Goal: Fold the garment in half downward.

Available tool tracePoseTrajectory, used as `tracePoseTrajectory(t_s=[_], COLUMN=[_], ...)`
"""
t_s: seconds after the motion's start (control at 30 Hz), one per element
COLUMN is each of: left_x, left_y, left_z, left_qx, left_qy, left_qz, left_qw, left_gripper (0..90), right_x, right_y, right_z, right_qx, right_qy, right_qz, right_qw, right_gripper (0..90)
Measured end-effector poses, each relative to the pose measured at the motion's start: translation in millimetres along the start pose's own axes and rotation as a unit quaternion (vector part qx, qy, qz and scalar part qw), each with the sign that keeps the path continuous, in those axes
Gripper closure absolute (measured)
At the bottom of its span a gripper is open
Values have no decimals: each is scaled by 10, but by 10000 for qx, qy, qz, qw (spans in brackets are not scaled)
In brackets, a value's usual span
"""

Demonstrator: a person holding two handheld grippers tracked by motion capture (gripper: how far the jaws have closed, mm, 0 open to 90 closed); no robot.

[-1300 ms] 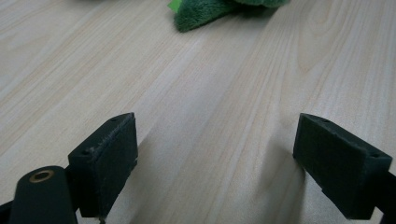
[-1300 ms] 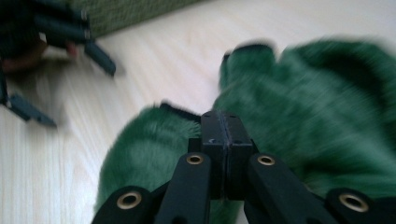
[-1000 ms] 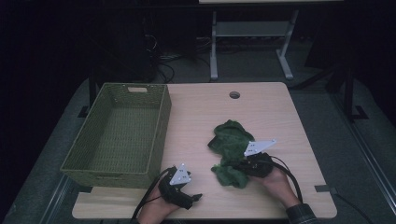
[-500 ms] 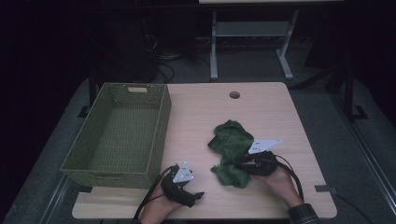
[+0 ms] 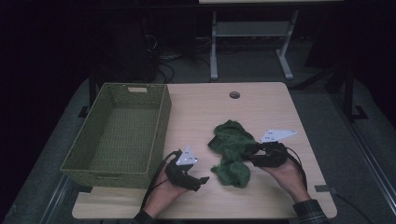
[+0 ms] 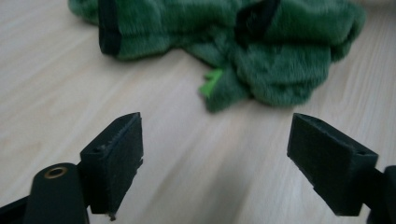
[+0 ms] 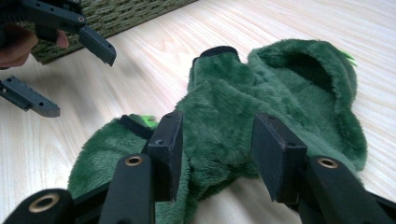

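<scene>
High view looks down and forward over the whole table (image 5: 261,100). Left gripper view skims low across the wood, close to the green garment (image 6: 243,42); right gripper view sits right over it, sharing that cloth.

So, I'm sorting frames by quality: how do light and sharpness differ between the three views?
High view: dim, dark surroundings, the pale wooden table lit, the crumpled green fleece cloth fairly sharp. Left gripper view: bright, cloth soft and blurred. Right gripper view: bright, fleece crisp, woven olive basket slightly soft.
</scene>
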State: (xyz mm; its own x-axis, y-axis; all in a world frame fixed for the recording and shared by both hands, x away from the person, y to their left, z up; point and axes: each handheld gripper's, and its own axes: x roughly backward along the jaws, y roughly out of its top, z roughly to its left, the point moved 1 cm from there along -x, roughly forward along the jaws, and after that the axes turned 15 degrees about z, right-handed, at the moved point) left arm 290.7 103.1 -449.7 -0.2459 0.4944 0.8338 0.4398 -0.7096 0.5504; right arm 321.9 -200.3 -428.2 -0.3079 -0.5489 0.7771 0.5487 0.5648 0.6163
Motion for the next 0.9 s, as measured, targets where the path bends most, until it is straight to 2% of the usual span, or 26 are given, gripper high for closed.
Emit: tracePoseTrajectory(t_s=[0.1,0.17,0.2,0.27,0.33,0.47,0.53,0.6,0.73,0.8,0.9], left_x=[17,9,16,24,11,-12,-24,-33,-66,-102,-163], left_y=[93,169,208,291,356,467,530,594,717,783,851], left_z=[49,92,117,181,237,348,417,486,624,690,764], left_qx=[-7,-5,14,99,120,195,194,204,253,277,269], left_qy=[10,49,110,74,121,165,194,236,271,276,292], left_qz=[-92,-53,-112,-170,-173,-217,-239,-265,-294,-266,-240], left_qw=[10000,10000,9999,9998,9997,9994,9993,9992,9989,9989,9989], left_gripper=[224,245,245,291,297,346,384,404,443,449,471], right_x=[55,79,93,114,120,55,23,-29,-89,-129,-164], right_y=[31,38,44,64,86,130,146,175,238,262,298], right_z=[-94,-152,-186,-277,-365,-527,-586,-647,-723,-760,-798], right_qx=[-125,-193,-255,-303,-410,-572,-599,-634,-662,-675,-697], right_qy=[-87,-132,-149,-290,-313,-359,-371,-420,-454,-446,-444], right_qz=[-44,-94,-100,-81,-139,-6,-53,75,58,160,168], right_qw=[9999,9997,9995,9991,9986,9977,9975,9971,9968,9966,9964], right_gripper=[526,528,528,531,536,544,562,563,585,582,586])
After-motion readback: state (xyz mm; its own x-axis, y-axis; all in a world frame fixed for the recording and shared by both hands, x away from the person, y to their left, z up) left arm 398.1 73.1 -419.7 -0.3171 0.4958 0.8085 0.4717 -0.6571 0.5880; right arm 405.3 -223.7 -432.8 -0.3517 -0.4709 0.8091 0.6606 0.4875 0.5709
